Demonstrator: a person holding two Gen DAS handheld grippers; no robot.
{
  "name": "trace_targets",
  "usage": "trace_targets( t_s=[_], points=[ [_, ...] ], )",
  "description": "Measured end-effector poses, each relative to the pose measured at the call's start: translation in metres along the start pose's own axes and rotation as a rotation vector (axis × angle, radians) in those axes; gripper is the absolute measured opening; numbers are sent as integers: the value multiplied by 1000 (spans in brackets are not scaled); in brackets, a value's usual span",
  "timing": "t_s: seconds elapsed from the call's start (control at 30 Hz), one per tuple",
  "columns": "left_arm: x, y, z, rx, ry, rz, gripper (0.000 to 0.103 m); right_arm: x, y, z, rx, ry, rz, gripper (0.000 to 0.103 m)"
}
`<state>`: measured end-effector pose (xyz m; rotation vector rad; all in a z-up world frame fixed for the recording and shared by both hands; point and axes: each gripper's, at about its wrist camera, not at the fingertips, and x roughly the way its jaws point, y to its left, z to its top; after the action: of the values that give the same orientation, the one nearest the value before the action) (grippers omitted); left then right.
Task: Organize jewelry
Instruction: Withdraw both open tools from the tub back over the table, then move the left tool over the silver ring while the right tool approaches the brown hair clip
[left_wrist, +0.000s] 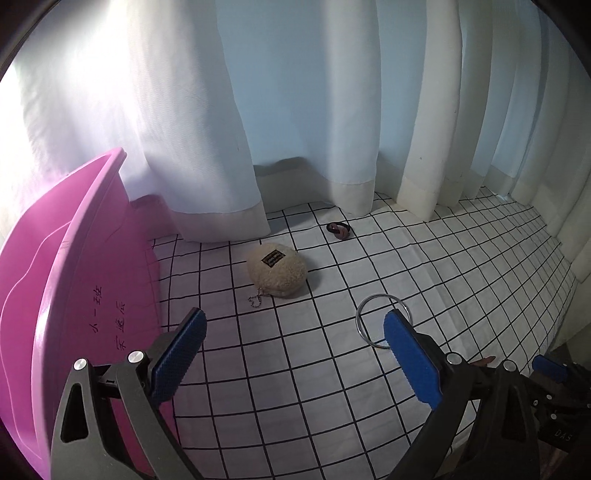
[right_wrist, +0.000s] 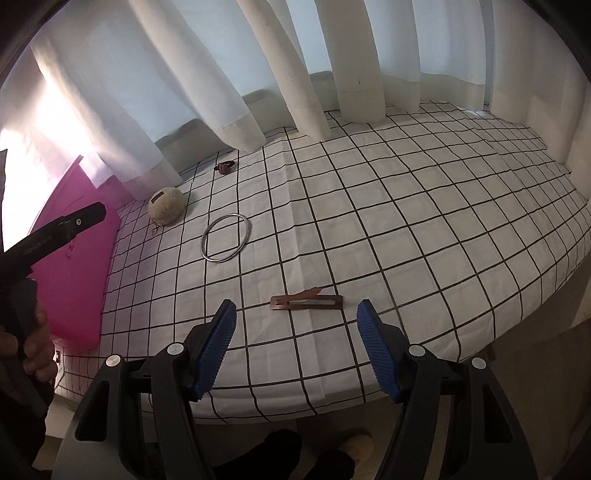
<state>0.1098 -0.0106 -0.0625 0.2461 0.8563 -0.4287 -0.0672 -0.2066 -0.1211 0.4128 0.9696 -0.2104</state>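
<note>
Left gripper (left_wrist: 295, 328): jaws spread wide, nothing held, seen low in the left wrist view.
Right gripper (right_wrist: 297, 321): jaws wide, nothing gripped.
Metal bangle (left_wrist: 382, 319): laid flat on the checked cloth (left_wrist: 314, 369), partly hidden behind the left gripper's right pad.
Hair clip (right_wrist: 306, 302): shown whole only in the right wrist view, lower centre, just beyond the open jaws.
Plush pouch (left_wrist: 277, 269): centre, near the pink bin (left_wrist: 55, 277).
Hair tie (left_wrist: 339, 229): by the curtain (left_wrist: 192, 147).

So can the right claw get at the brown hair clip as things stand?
Probably yes: the right claw is open and empty, the brown hair clip lies flat on the checked cloth just beyond its tips, nothing between.
</note>
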Motion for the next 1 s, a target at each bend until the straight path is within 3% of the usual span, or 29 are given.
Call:
trace_targets(
  t_s=[0.3,0.6,1.0],
  points=[
    [51,-24,-12,93,26,-76,95,33,7,-24,101,-13,-49,65],
    [84,-51,-23,189,55,-154,95,49,14,-36,170,-108,-130,65],
    [109,-63,-31,215,77,-159,95,70,19,-35,250,-180,-237,65]
  ],
)
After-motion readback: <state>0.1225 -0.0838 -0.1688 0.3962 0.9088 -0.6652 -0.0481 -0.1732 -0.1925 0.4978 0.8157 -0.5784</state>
